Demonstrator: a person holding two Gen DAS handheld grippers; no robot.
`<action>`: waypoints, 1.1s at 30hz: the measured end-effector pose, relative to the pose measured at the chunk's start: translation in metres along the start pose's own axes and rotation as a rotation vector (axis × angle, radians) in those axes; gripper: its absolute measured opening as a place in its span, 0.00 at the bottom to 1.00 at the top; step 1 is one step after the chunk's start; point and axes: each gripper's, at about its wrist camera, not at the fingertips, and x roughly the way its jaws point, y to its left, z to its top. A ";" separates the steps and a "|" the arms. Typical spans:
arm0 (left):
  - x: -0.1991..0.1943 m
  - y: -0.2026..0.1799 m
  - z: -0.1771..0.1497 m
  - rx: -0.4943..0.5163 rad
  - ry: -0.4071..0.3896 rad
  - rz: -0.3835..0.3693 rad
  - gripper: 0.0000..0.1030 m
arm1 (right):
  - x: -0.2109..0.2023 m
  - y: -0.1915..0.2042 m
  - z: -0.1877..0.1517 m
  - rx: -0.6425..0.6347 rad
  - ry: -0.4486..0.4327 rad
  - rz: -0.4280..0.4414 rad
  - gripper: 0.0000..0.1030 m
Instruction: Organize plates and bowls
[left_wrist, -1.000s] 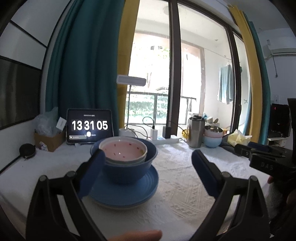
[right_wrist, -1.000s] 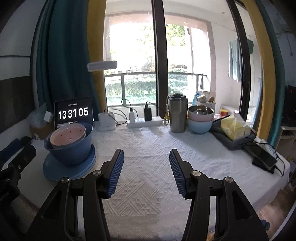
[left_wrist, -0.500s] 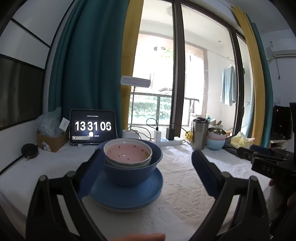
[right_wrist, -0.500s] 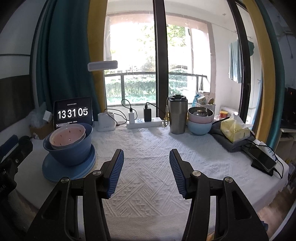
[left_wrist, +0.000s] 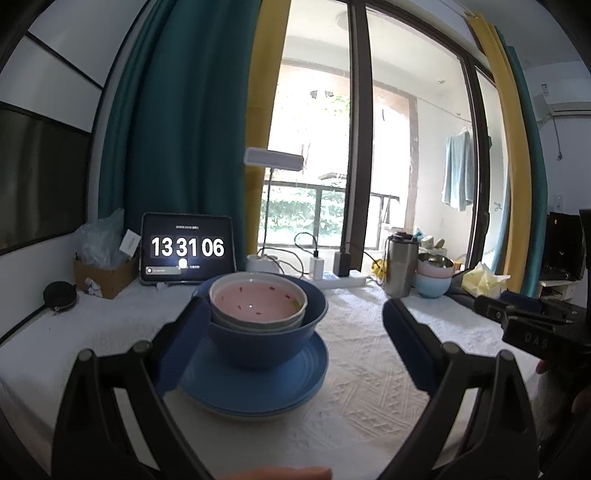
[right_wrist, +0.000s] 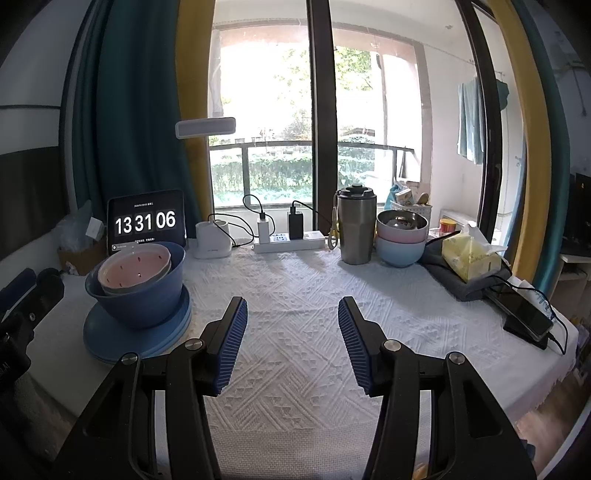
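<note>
Stack complete on table's (right_wrist: 295, 295) left side: pink bowl (left_wrist: 258, 304) nested in blue bowl (left_wrist: 266, 332), on blue plates (left_wrist: 258, 384). Left gripper (left_wrist: 288, 339) open, empty, left pad just beside blue bowl; right gripper (right_wrist: 291, 343) open, empty, over bare cloth. If withdrawing, best to back left gripper straight off, clear of bowl wall.

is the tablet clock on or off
On: the tablet stands lit behind the blue bowl, showing white digits 13 31 06.
</note>
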 end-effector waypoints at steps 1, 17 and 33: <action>0.000 0.000 0.000 0.000 0.000 0.000 0.93 | 0.000 0.000 0.000 -0.001 0.000 -0.001 0.53; 0.000 0.000 -0.001 -0.004 0.003 0.000 0.93 | 0.001 0.000 -0.001 0.003 0.006 -0.003 0.53; 0.000 0.001 -0.001 -0.004 0.005 0.000 0.93 | 0.002 0.000 -0.003 0.007 0.012 0.002 0.53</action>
